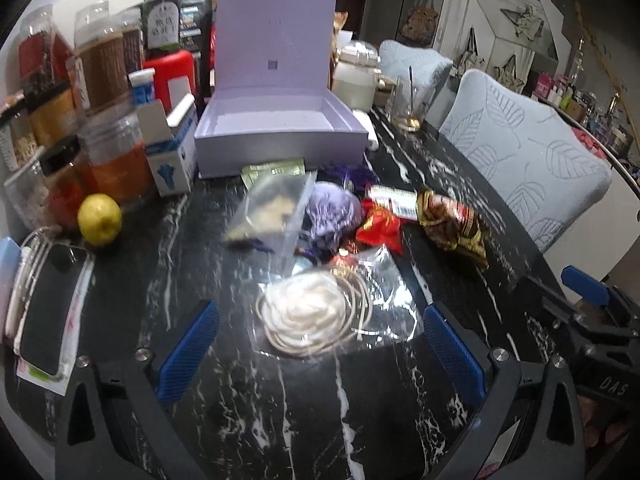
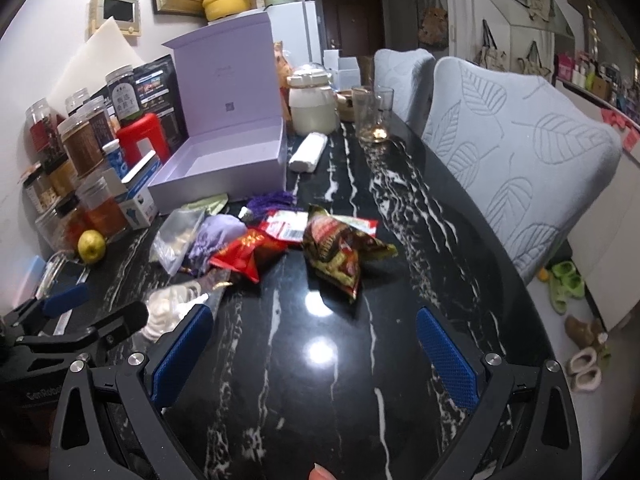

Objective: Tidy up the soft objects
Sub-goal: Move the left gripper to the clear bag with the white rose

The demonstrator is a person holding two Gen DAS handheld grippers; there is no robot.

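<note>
Black white-veined marble table (image 2: 340, 380) holds, left to right, jars, an empty open lilac cardboard box (image 1: 276, 120), then the unsorted pile: clear zip bag (image 1: 272, 208), purple fabric pouch (image 1: 332, 216), red and brown-gold snack packets (image 2: 340, 256), bagged white cord coil (image 1: 308, 316) lying ahead of the wide-open left gripper (image 1: 320, 352), right gripper (image 2: 316, 356) wide, empty; nothing boxed yet.

One open lilac box (image 2: 224, 160), two glasses (image 2: 372, 114), two chairs (image 2: 516, 152), one lemon (image 1: 99, 219), two grippers, three snack packets (image 2: 340, 256).

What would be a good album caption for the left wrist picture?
Open left gripper hovering around a bagged white coil, with soft packets and an empty lavender box beyond.
</note>
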